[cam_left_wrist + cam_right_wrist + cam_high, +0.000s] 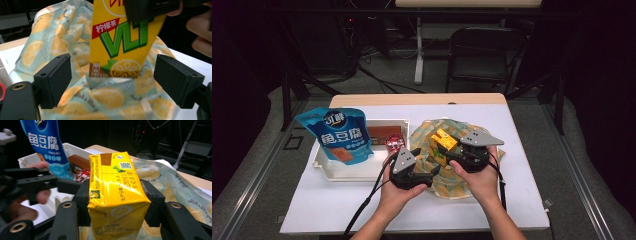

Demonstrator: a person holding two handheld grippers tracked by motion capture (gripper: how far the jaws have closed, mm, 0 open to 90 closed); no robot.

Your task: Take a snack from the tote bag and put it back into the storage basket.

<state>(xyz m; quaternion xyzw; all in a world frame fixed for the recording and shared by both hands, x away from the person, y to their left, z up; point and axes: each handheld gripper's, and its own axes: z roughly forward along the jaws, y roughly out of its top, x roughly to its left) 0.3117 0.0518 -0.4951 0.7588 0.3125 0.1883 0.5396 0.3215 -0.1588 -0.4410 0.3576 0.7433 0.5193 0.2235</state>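
A yellow lemon-tea carton [443, 140] [115, 182] hangs over the mouth of a lemon-print cloth bag [454, 182] [105, 97], its lower end just inside the cloth. My right gripper [446, 150] [117, 200] is shut on the carton, one pad against each side. In the left gripper view the carton [122, 42] is upright with the right gripper's jaws across its top. My left gripper [428, 161] [112, 80] is open at the bag's left edge, its pads wide apart on either side of the bunched cloth and not pressing on it.
A white tray [362, 172] [72, 148] left of the bag holds a blue snack pouch [341, 134] [45, 145], a brown packet [382, 132] and a small red round pack [394, 141]. A white mat [522, 200] covers the table.
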